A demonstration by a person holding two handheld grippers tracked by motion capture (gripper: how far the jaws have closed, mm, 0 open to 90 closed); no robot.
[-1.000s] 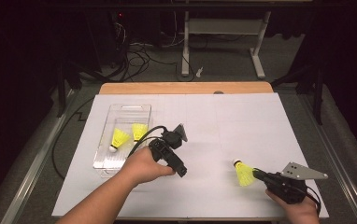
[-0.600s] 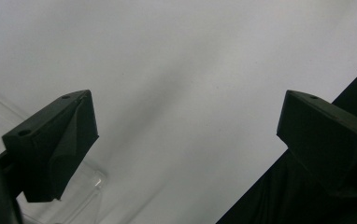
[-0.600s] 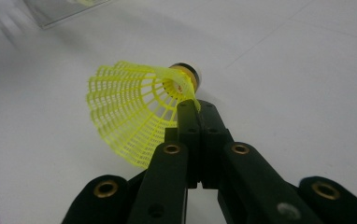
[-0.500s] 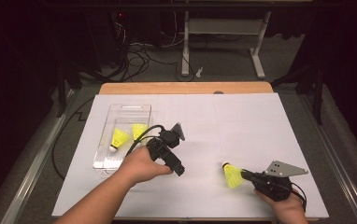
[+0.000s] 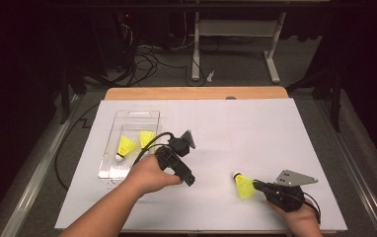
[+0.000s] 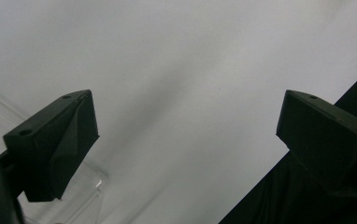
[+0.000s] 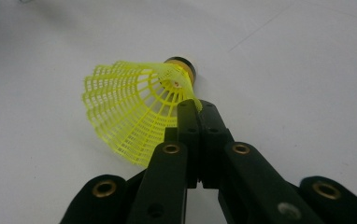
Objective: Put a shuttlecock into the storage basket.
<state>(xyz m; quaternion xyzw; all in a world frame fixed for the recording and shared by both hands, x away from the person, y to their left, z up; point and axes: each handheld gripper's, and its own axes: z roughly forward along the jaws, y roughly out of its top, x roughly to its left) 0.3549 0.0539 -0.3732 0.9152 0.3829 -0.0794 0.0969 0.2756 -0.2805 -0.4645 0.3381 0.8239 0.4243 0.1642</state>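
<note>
My right gripper (image 5: 257, 184) is shut on the skirt rim of a yellow shuttlecock (image 5: 243, 185) near the table's front right; the shuttlecock (image 7: 134, 105) fans out to the left of the closed jaws (image 7: 196, 108), its dark cork pointing away. Two more yellow shuttlecocks (image 5: 126, 146) (image 5: 147, 138) lie in a clear plastic tray (image 5: 130, 120) at the left. My left gripper (image 5: 190, 180) hovers just right of the tray, held by a hand, jaws wide open with nothing between the fingertips (image 6: 60, 140); a corner of the clear tray (image 6: 81, 196) shows below them.
White paper (image 5: 255, 128) covers the table, with a wooden edge (image 5: 196, 93) at the back. Cables and a metal stand (image 5: 236, 44) lie on the dark floor beyond. A black cable (image 5: 149, 143) loops from the left gripper over the tray.
The right gripper has carried its shuttlecock leftward and slightly nearer the front edge. The left gripper has stayed beside the tray.
</note>
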